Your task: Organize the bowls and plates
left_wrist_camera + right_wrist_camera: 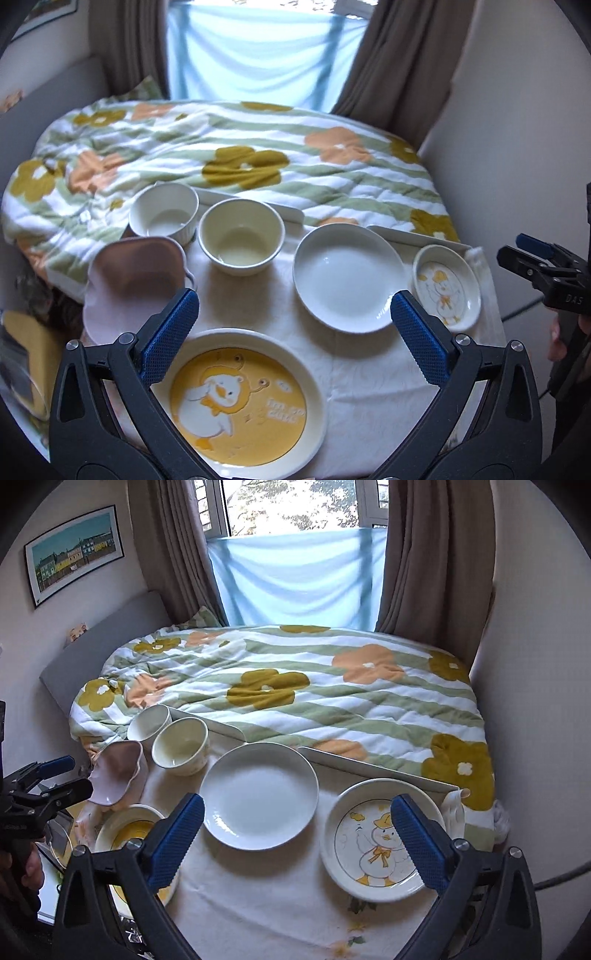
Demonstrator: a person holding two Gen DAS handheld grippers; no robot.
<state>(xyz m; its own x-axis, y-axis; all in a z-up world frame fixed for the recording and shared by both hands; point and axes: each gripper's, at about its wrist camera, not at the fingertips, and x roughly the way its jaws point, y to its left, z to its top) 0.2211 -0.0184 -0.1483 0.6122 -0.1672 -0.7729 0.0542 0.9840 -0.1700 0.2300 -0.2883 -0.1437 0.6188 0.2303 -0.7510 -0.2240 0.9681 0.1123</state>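
Plates (349, 277) sit near the tabletop (266, 893) edge; both grippers' (293, 328) (297, 834) jaws gape empty, so a careless reach could knock one off.

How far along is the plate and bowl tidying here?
Nothing looks stacked yet. Two bowls, pink dish, white plate, small duck dish and yellow duck plate all lie apart. Left gripper and right gripper are open, empty. All sorting remains.
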